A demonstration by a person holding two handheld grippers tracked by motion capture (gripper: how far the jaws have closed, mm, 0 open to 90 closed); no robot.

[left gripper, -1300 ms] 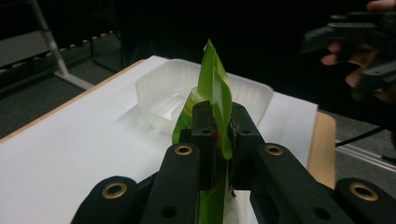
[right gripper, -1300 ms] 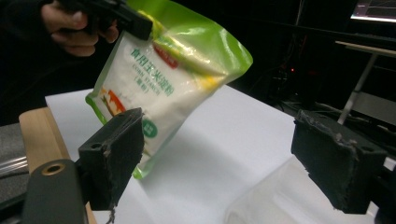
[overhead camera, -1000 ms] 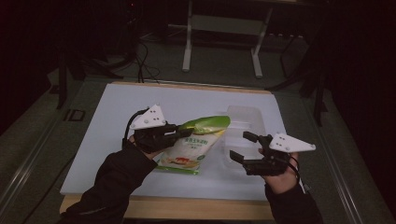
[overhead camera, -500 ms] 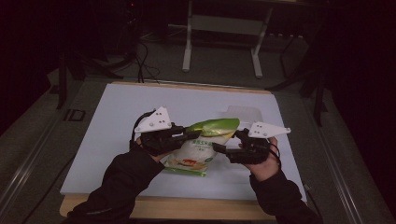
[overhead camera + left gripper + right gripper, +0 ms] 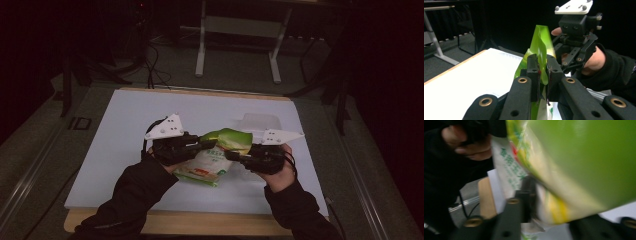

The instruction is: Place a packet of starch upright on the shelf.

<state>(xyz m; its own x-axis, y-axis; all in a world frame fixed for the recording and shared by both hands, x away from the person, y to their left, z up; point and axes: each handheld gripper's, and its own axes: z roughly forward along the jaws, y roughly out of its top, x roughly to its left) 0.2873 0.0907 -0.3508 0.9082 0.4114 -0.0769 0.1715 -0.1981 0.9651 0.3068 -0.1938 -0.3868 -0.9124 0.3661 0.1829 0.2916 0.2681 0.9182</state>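
A green and white snack bag [image 5: 212, 162] is held up off the white table [image 5: 125, 125] between both hands. My left gripper [image 5: 212, 144] is shut on the bag's green top edge; in the left gripper view the pads of that gripper [image 5: 543, 72] pinch the folded green film [image 5: 540, 42]. My right gripper [image 5: 231, 155] comes in from the right, and its jaws have just been closing on the bag's right side. In the right gripper view the blurred bag [image 5: 579, 162] lies across the jaws of the right gripper [image 5: 544, 205].
A clear plastic container [image 5: 260, 121] stands on the table just behind the bag. The table's wooden front edge [image 5: 200, 222] lies under the forearms. A metal stand [image 5: 235, 30] rises on the dark floor beyond the table.
The right gripper has moved left from the table's right side up to the bag, and its jaws have closed on it. The left gripper has kept its hold and hardly moved.
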